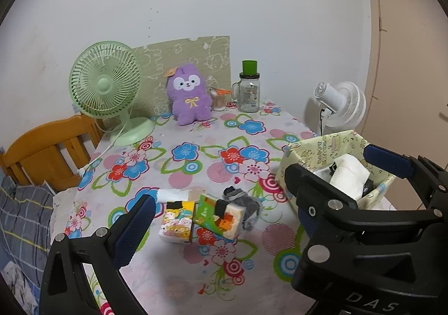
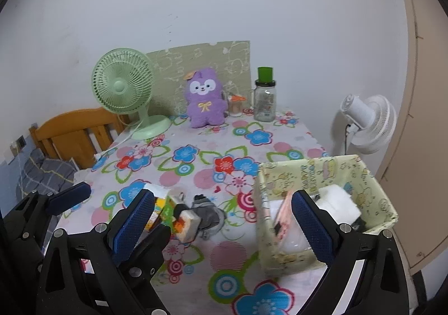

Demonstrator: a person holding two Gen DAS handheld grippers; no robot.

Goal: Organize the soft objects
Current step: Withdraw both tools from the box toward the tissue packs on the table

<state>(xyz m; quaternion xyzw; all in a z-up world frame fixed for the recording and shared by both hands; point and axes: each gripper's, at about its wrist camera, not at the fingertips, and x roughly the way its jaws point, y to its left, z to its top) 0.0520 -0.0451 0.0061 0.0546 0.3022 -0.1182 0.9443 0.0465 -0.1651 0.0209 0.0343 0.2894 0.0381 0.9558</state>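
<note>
soft objects sit in two groups on the table (image 1: 173, 264), which wears a flowered cloth. near the front edge, left of centre, two tissue packs lie side by side: a yellow tissue pack (image 1: 177, 222) and a green tissue pack (image 1: 219, 217), touching or nearly so. a grey sock (image 1: 246, 204) lies bunched against the green pack's right side. at the right edge stands one fabric storage box (image 1: 301, 156), pale yellow with cartoon print, open at the top. inside it one white paper roll (image 1: 348, 176) leans, with dark items beside it that are too hidden to name; the right wrist view also shows a pink-printed packet (image 2: 281, 219) against the box's near wall.

the left gripper (image 1: 221, 203) is spread wide, nothing between its blue pads, and hangs over the tissue packs. the right gripper (image 2: 224, 219) is also spread wide and empty, its right finger over the box's opening.

the middle of the table is open cloth between the packs and the back edge. along the back edge stand one green desk fan (image 1: 107, 85), one purple plush toy (image 1: 189, 95), one small cup (image 1: 219, 99) and one glass mug jar (image 1: 249, 92) with a green lid. a white fan (image 1: 340, 106) stands beyond the back right corner.
</note>
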